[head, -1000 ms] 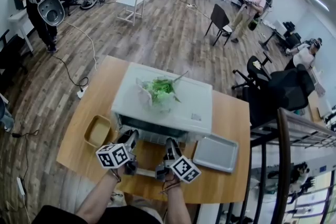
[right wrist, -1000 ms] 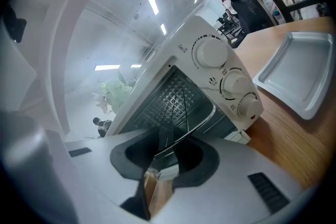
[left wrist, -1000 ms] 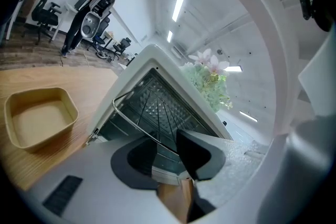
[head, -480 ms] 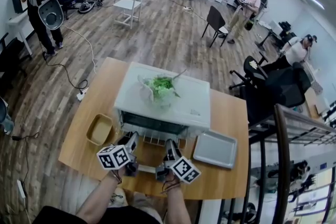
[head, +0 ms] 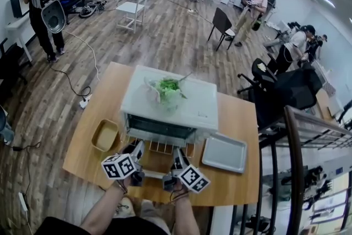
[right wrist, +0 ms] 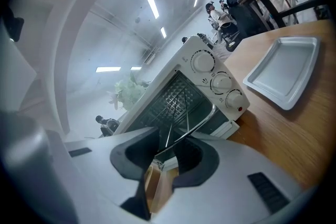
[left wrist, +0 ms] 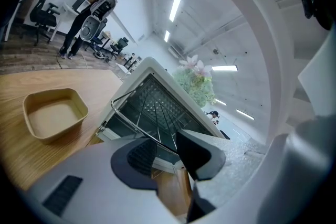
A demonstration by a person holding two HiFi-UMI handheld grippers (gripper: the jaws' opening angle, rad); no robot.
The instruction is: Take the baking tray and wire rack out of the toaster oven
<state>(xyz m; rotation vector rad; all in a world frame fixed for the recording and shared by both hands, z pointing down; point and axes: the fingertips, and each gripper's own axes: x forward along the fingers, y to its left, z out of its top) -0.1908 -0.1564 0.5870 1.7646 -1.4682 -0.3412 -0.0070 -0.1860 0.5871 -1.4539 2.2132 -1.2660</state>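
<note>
While the wire rack (head: 165,147) juts partly out of the open front of the toaster oven (head: 195,110), its front bar is gripped by both tools. The left tool (left wrist: 167,145) is clenched on the left part of the bar. The right tool (right wrist: 165,152) is clenched on the right part, and in each gripper view the thin wire is seen pinched between the dark pads. Both tools are held side by side just in front of the oven. The baking tray (head: 224,152) is laid flat on the wooden surface (head: 104,91), just right of the oven. A tan dish (head: 104,135) is set on the surface at the oven's left, and a green plant (head: 168,89) is stood on the oven's top.
</note>
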